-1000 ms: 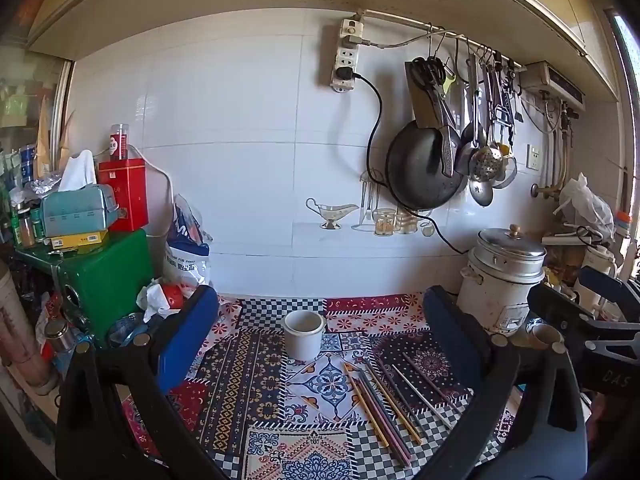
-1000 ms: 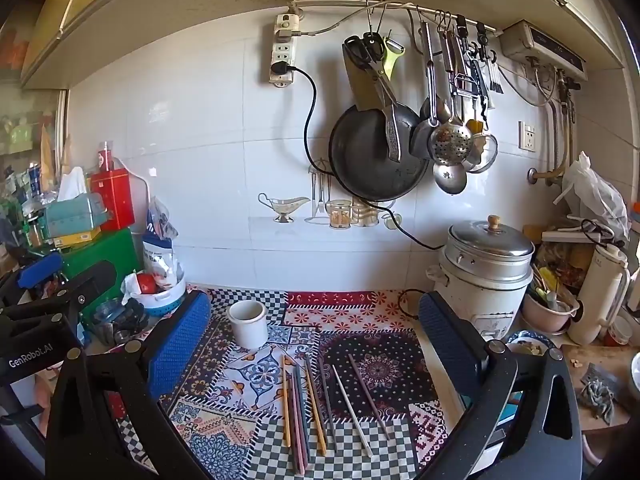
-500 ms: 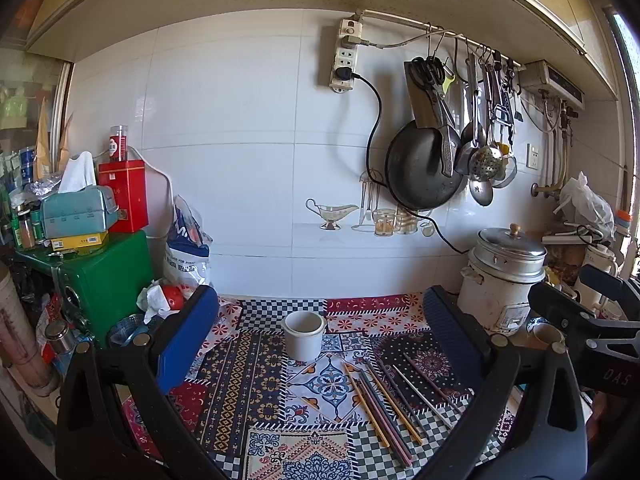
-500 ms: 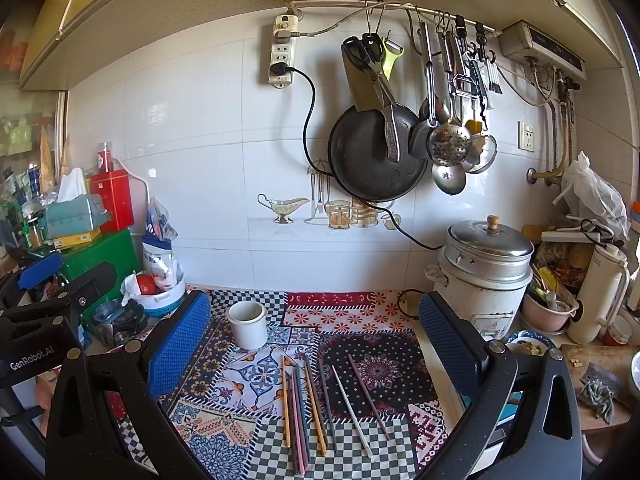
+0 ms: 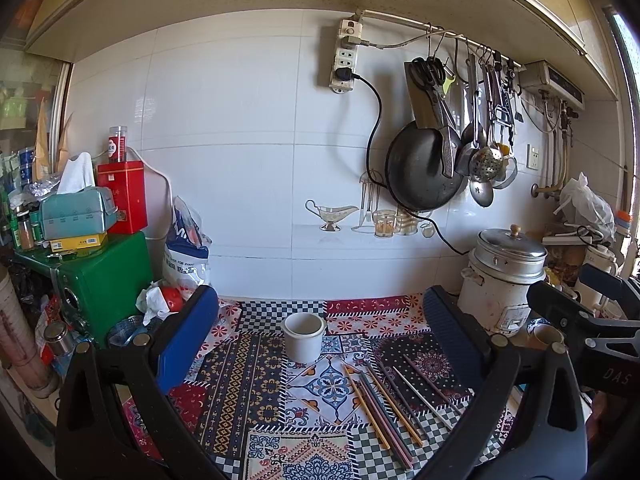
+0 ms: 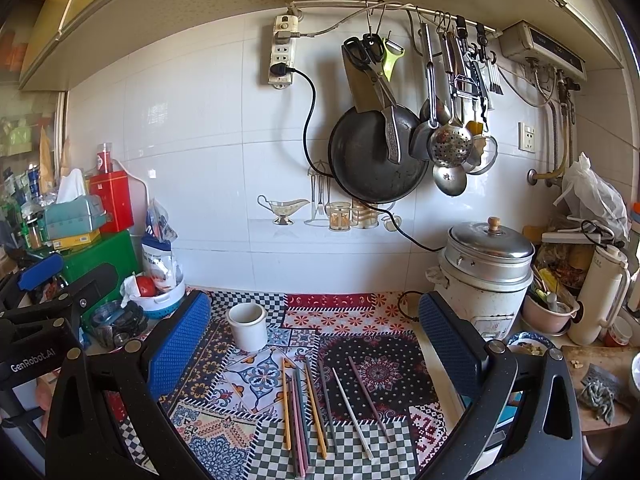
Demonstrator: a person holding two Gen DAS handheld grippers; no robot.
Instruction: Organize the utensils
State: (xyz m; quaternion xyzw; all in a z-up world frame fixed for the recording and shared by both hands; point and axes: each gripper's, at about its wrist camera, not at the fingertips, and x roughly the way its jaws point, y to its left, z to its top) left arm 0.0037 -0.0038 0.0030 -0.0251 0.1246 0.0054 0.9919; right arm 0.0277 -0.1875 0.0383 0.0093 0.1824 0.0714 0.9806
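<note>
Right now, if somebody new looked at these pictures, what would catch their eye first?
Probably the patchwork cloth covering the counter, with a loose row of coloured chopsticks lying on it and a white cup standing just behind them. Above, a black pan hangs on the white tiled wall among ladles and scissors. Both open claws, left and right, frame the scene, holding nothing.
</note>
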